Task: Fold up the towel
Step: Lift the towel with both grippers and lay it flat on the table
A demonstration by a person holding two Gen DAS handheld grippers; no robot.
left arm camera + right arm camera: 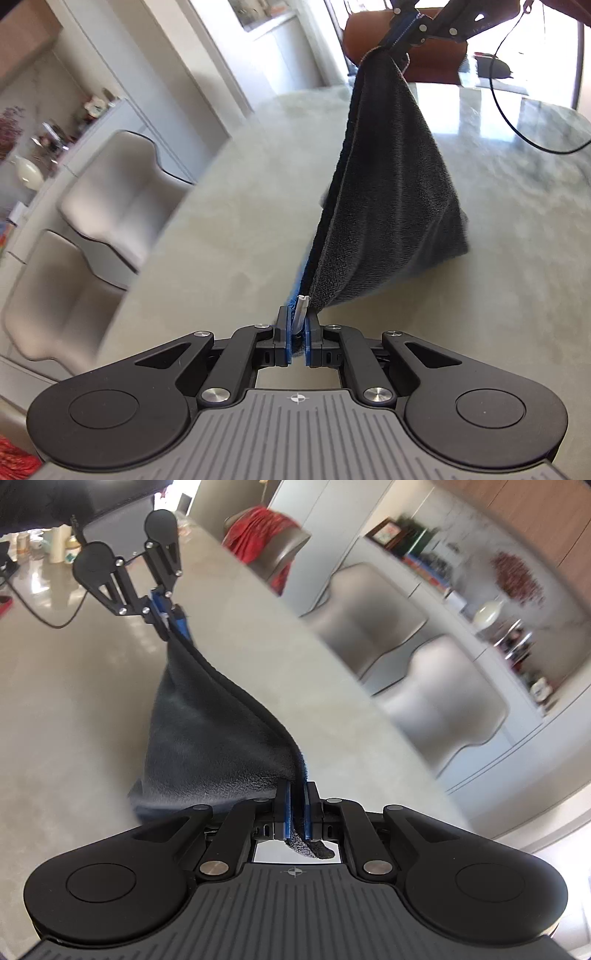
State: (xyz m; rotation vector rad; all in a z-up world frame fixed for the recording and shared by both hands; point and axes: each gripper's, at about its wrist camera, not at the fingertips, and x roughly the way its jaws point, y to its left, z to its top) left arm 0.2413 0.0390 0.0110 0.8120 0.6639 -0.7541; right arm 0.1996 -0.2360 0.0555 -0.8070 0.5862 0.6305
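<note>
From my left gripper I see the jaws pinched tight on a corner of the dark towel with its white tag, and the cloth stretches up to my right gripper, which clamps the far corner above the pale table. My right camera shows the reverse: the right jaws nipped on the towel with a scrap of cloth poking back behind the pads, and the left gripper across the table. Only the left view shows the tag, a brown chair and a black cable; only the right shows the red cloth.
</note>
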